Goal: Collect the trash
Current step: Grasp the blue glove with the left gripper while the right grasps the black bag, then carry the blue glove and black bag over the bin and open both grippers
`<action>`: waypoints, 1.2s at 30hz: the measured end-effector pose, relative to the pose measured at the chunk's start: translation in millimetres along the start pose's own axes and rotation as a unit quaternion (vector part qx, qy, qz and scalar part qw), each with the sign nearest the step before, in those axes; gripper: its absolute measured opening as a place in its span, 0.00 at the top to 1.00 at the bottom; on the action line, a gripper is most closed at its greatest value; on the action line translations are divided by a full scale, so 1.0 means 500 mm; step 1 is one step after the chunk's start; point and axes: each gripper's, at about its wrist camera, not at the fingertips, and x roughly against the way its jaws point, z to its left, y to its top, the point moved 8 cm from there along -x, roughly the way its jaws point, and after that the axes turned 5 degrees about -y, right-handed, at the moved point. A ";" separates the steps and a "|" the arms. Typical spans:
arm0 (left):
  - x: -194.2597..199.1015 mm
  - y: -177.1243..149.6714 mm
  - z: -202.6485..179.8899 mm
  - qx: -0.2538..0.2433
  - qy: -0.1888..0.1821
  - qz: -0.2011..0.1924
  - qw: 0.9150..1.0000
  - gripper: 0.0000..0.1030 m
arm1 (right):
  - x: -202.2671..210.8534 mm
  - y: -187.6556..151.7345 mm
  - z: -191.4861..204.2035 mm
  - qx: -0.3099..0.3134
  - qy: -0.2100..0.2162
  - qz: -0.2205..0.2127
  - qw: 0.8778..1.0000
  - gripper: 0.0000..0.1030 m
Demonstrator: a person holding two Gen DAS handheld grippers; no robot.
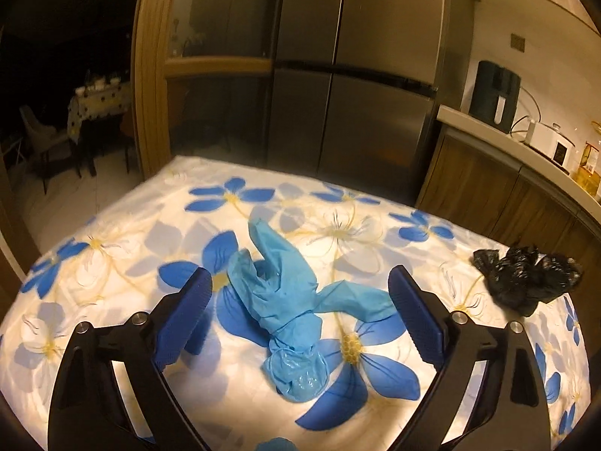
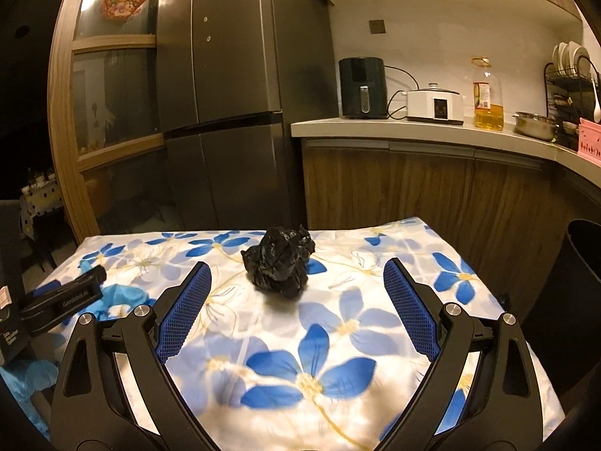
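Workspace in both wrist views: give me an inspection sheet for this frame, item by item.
Surface: table under a blue-flower cloth.
Job's things: crumpled blue glove; crumpled black bag; dark bin beside the table.
Clutter: nothing seen.
Grippers: left tongs open, glove lying between them untouched; right tongs open, empty, short of the bag.
Cables: cords behind the air fryer and cooker.
Surroundings: fridge, counter, oil bottle, dish rack.

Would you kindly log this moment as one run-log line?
left gripper: open over blue glove | right gripper: open, facing black bag | table: both pieces uncollected
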 end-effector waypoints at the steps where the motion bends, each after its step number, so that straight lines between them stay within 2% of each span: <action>1: -0.007 -0.002 0.005 0.004 0.003 0.005 1.000 0.16 | -0.010 0.000 0.002 -0.001 0.000 0.003 1.000 0.11; 6: -0.044 -0.024 0.010 0.018 -0.012 0.047 0.999 0.41 | -0.059 -0.002 0.014 -0.004 -0.006 0.014 1.000 0.11; 8: -0.062 -0.035 0.017 0.031 -0.019 0.067 0.997 0.63 | -0.077 -0.003 0.014 -0.011 -0.004 0.022 1.000 0.11; 9: -0.068 -0.039 0.025 0.042 -0.024 0.073 0.996 0.65 | -0.086 -0.003 0.014 -0.017 -0.002 0.026 1.000 0.11; 11: -0.071 -0.043 0.030 0.056 -0.038 0.078 0.995 0.77 | -0.103 -0.001 0.016 -0.022 -0.002 0.032 0.999 0.11; 13: -0.066 -0.044 0.032 0.062 -0.048 0.073 0.994 0.83 | -0.116 -0.001 0.018 -0.025 -0.001 0.038 0.999 0.16; 19: -0.031 -0.027 0.019 0.057 -0.070 0.033 0.995 0.87 | -0.154 -0.017 0.021 -0.033 0.007 0.071 0.997 0.42; 23: -0.020 -0.019 0.011 0.046 -0.076 0.019 0.996 0.87 | -0.162 -0.022 0.030 -0.030 0.022 0.079 0.996 0.73; 26: -0.015 -0.014 0.007 0.041 -0.081 0.013 0.996 0.88 | -0.152 -0.020 0.036 -0.025 0.029 0.072 0.997 0.89; 29: -0.007 -0.012 0.002 0.035 -0.085 0.008 0.996 0.89 | -0.134 -0.013 0.036 -0.018 0.032 0.062 0.997 0.95; 36: 0.024 -0.007 -0.024 0.003 -0.091 -0.003 0.996 0.91 | -0.054 0.018 0.002 -0.005 0.025 0.032 0.999 0.96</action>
